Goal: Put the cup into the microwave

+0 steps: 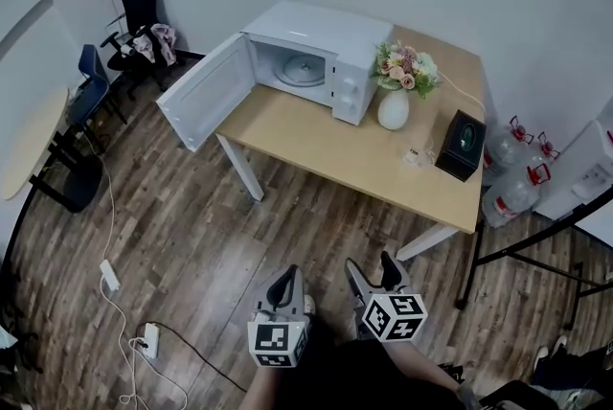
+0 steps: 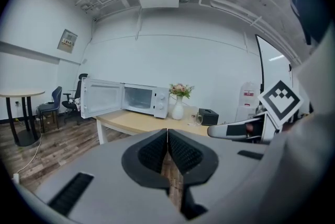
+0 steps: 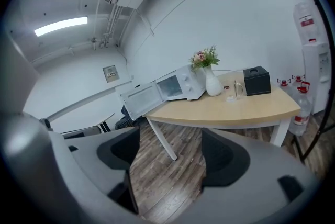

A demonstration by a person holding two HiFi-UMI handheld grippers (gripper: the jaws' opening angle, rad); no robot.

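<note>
Wood-plank floor (image 1: 192,245), pale wooden table (image 1: 316,145), boxy white microwave (image 1: 321,39), clear cup (image 1: 418,156), left gripper (image 2: 167,139) together, right gripper (image 3: 170,150) apart.

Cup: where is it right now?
Head view: the cup stands on the right half of the table, just left of the black box and near the white vase, well right of the open microwave.

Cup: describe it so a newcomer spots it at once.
On the wooden table, go right from the open white microwave, past the white flower vase. The cup stands between that vase and the black box. It is the only clear, see-through thing there.
</note>
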